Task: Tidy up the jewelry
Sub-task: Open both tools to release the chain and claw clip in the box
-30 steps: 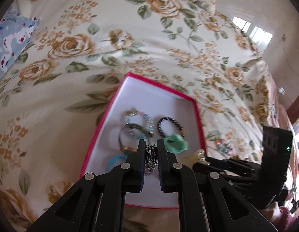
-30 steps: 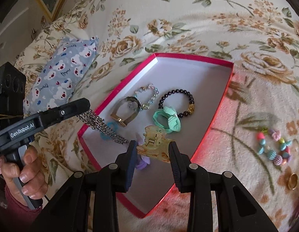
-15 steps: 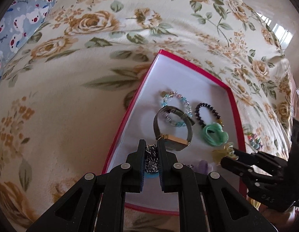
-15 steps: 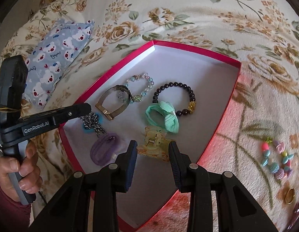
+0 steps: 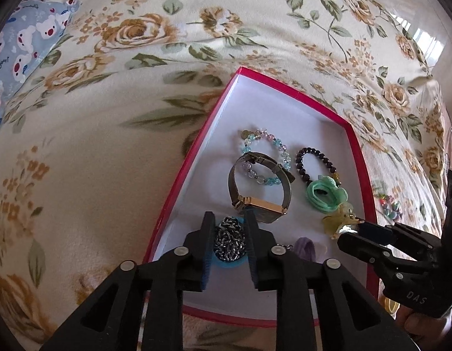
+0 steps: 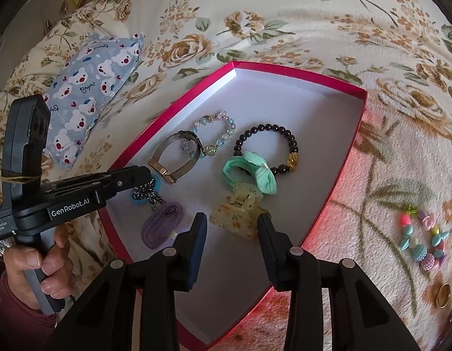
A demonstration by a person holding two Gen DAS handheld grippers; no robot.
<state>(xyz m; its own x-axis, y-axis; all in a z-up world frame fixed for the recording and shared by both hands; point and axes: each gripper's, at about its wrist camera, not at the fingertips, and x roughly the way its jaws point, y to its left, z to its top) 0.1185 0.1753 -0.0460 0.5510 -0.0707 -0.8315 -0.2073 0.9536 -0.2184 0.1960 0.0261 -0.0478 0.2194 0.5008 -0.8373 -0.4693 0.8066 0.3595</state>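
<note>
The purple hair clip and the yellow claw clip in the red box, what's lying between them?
Nothing: in the right wrist view, only bare white box floor separates the purple hair clip from the yellow claw clip, with one finger of the right gripper in front.

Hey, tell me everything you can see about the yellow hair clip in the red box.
The hair clip is a translucent pale-yellow claw clip with orange flecks and a metal spring at its hinge. It looks like plastic. It lies on the white floor of the red box, against the mint scrunchie, between the right gripper fingers, whose pads stand clear of it.
</note>
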